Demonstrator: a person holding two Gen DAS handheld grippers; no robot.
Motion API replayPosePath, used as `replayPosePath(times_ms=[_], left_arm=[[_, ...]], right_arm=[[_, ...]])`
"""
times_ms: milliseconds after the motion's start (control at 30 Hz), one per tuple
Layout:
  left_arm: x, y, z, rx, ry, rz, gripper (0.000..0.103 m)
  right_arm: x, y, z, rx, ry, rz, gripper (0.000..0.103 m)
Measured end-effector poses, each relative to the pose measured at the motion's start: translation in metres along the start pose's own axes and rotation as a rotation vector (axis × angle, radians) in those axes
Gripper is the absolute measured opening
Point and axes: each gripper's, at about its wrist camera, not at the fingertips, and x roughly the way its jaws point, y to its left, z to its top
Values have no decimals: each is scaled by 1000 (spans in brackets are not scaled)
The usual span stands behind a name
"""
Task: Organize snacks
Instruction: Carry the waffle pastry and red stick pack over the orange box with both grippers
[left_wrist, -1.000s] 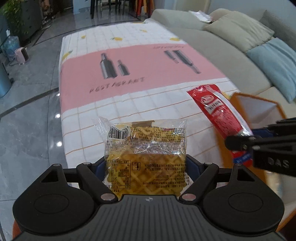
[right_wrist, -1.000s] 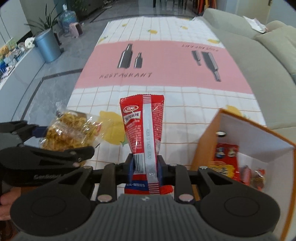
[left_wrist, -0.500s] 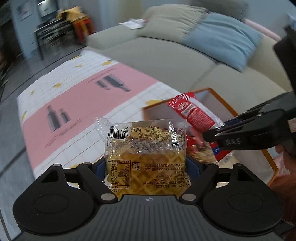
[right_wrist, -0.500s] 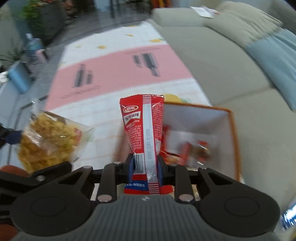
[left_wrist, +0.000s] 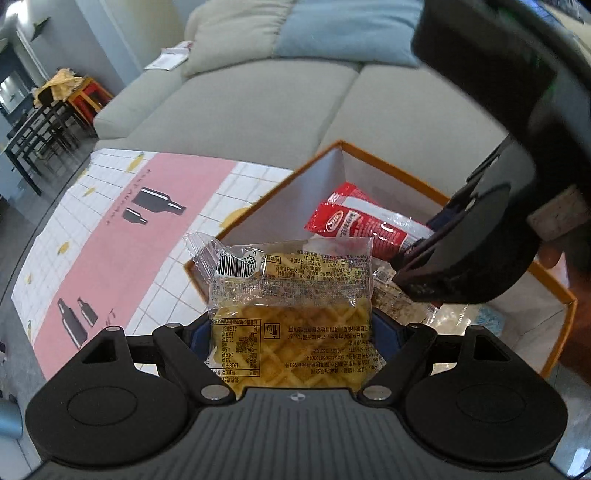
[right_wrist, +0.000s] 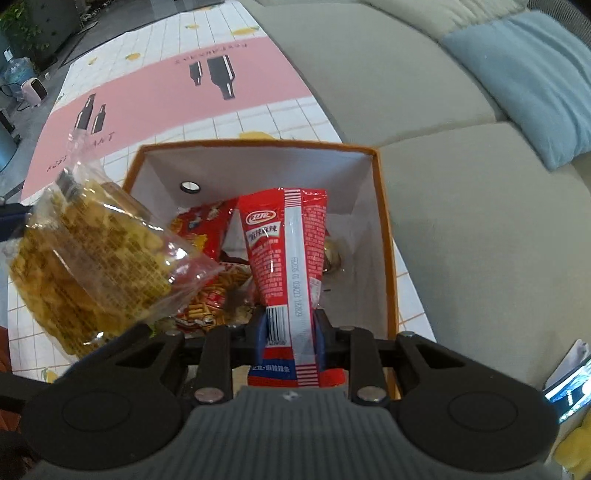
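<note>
My left gripper (left_wrist: 291, 332) is shut on a clear-wrapped waffle packet (left_wrist: 291, 291) and holds it above the near corner of the orange-rimmed white box (left_wrist: 373, 155). My right gripper (right_wrist: 290, 328) is shut on a red snack packet (right_wrist: 286, 243) and holds it over the inside of the box (right_wrist: 258, 158). The waffle packet also shows at the left of the right wrist view (right_wrist: 88, 258). The red packet also shows in the left wrist view (left_wrist: 365, 225). Several snack packs (right_wrist: 210, 236) lie in the box.
The box stands on a table with a pink and white checked cloth (left_wrist: 122, 236), at its edge beside a grey sofa (right_wrist: 461, 184). A blue cushion (right_wrist: 532, 81) lies on the sofa. Black chairs (left_wrist: 33, 125) stand far off.
Both grippers have swung right from over the tablecloth to over the box, each keeping its packet. The right gripper now points down into the box.
</note>
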Motion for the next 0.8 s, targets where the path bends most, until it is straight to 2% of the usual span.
replayPosePath(times_ms=[333,500,800], left_arm=[[26,-4,7,-20,43,14,96],[34,-6,4,-16,75,3,96],[35,-4,4,-30,84,-9,99]], right_arm=[[20,-11,6,68,23,59,25],[31,-10,6,65,53,54,26],[47,-9,8,86,87,49,34]])
